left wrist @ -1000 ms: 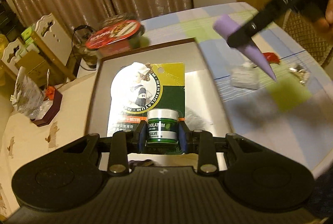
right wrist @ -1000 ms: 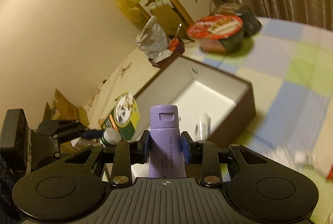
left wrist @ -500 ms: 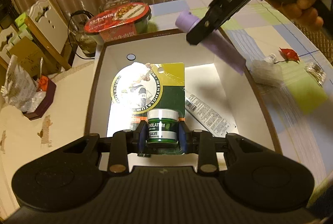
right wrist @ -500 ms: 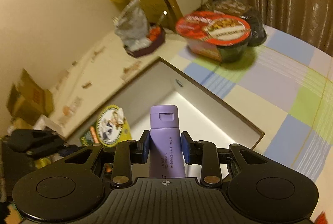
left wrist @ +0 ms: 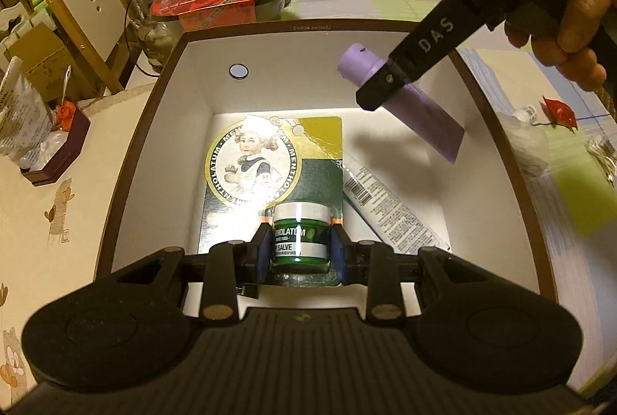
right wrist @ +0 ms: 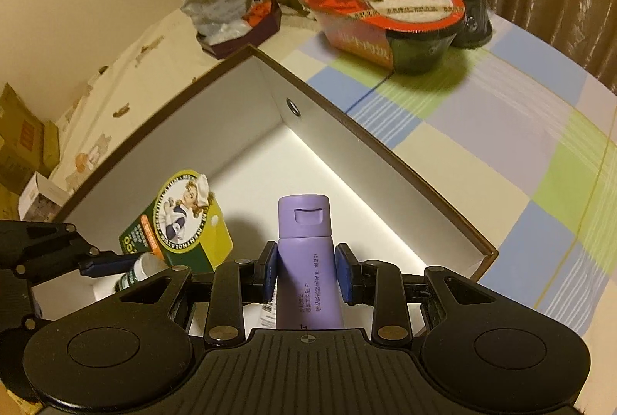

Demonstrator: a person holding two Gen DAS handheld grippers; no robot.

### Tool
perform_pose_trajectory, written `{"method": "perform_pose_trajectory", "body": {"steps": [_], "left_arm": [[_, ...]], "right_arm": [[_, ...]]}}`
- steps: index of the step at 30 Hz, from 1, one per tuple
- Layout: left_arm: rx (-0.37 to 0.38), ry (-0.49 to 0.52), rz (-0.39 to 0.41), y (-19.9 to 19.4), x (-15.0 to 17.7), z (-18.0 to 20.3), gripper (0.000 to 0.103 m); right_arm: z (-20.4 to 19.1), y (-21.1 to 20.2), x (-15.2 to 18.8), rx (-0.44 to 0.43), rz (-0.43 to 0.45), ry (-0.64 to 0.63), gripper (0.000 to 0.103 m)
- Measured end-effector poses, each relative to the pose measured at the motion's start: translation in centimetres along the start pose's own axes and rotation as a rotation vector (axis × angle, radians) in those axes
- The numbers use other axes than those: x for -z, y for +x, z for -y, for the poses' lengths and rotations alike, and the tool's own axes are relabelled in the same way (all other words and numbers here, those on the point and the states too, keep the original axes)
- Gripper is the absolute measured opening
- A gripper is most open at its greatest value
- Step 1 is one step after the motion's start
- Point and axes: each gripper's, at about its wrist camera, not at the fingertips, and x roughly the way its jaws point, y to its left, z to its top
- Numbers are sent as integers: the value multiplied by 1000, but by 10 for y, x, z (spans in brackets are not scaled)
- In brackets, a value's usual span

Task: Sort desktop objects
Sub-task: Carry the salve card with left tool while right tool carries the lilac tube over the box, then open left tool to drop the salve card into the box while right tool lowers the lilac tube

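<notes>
Two tongs work over one open box (left wrist: 162, 130) whose walls are white inside and brown along the rim, and each is clenched on its own item. In the left wrist view the left tongs (left wrist: 297, 248) grip a small green salve jar (left wrist: 301, 234) with a pale lid, still fixed to its printed backing card (left wrist: 270, 164); the blue pads (left wrist: 263, 248) press against both sides of the jar, and jar and card sit within the box walls, though whether the card touches the floor of the box cannot be told. Just right of the card a white tube (left wrist: 389, 207) with a barcode lies flat on the box floor. The right tongs (right wrist: 307, 272) hold a lavender tube (right wrist: 308, 261) around its body, cap pointing away from the camera and out over the interior of the box. From the left wrist view the same lavender tube (left wrist: 401, 103) hangs tilted above the right rear part of the box, clear of the floor, with a hand (left wrist: 570, 18) wrapped around the handle of the right tongs. Beyond the far wall of the box stands an instant food bowl (right wrist: 381, 18) with a red lid, on a surface (right wrist: 501, 130) covered by a checked cloth in blue, green and cream. To the left of the box a small dark tray (left wrist: 58, 149) carries a crumpled silver bag (left wrist: 23, 122). Near the right side of the box, on the cloth, lies a small red object (left wrist: 559, 110).
</notes>
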Motion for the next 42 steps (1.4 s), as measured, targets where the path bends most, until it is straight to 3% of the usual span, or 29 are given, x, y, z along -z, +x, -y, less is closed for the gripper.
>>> {"method": "perform_pose_trajectory", "body": {"steps": [17,26,29,38,42], "left_arm": [[16,-24,-46,21,-7,2,27],[-8,-36,-108,42,-6,7,28],[-7,-48,-103,42,-7,6,39],[-9,-57,-100,36,-10,7,42],[-17,-56,-94,31,-10,5,50]], "right_arm": [[6,20,-3,36,-65,-26,30],[-6,35,-9,100,-168,-87,31],[-6,36,-8,116,-170,-90,31],[-7,31,-9,118,-177,-105,31],[-8,29,-7,106,-175,-114,31]]}}
